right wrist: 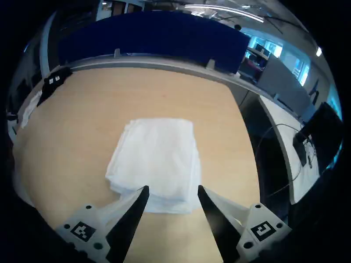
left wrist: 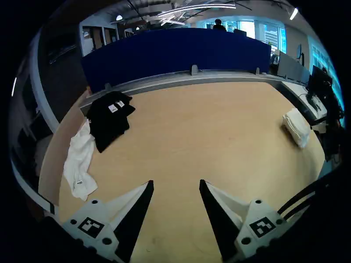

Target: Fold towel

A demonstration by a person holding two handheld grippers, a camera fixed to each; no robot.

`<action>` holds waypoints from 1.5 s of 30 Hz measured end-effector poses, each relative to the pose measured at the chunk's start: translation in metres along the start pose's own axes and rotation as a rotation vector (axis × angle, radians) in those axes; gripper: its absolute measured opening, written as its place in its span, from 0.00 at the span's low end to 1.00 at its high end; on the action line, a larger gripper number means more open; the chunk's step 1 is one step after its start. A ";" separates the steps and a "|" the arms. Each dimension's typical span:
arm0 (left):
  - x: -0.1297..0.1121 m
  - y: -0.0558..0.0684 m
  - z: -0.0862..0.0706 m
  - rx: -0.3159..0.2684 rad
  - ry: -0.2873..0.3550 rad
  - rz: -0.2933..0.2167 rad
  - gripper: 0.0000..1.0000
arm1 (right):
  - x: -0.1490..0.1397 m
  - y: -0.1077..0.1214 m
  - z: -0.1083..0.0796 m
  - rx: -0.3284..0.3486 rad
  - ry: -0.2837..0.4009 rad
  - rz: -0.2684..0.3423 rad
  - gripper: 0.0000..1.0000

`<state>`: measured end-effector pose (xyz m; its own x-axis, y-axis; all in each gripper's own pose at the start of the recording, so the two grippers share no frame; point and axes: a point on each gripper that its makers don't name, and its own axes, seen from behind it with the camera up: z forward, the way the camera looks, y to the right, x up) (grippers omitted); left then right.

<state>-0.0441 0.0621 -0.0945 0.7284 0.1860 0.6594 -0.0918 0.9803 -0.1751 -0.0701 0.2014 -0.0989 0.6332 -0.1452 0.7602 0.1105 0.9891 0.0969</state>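
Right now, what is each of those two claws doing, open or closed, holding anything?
Left gripper: open, holding nothing.
Right gripper: open, at the near edge of the folded white towel, not gripping it.

White towel point(right wrist: 155, 153), tan table point(right wrist: 87, 114), black garment point(left wrist: 109, 118), blue partition point(left wrist: 175, 52)

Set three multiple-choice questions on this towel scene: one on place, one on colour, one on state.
1. In the left gripper view, where is the black garment? A. far left, near the blue divider B. centre C. far right
2. What colour is the folded towel? A. red B. white C. green
3. How is the right gripper? A. shut on it B. open C. shut, empty
Answers: 1 A, it lies by the divider; 2 B, plainly white; 3 B, its fingers stand apart.
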 end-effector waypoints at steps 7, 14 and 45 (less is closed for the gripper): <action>0.004 -0.005 0.002 -0.003 0.018 -0.007 0.77 | 0.042 -0.027 -0.010 0.011 0.151 0.093 0.85; 0.009 -0.007 0.004 -0.009 0.041 -0.012 0.77 | 0.089 -0.054 -0.029 0.022 0.329 0.179 0.85; 0.091 -0.041 0.005 0.036 0.369 -0.122 0.76 | 0.193 -0.144 -0.093 -0.015 0.655 0.201 0.85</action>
<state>0.0226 0.0394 -0.0237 0.9301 0.0374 0.3654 -0.0080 0.9966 -0.0815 0.1075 0.0284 -0.0254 0.9748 0.0530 0.2169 -0.0502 0.9986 -0.0184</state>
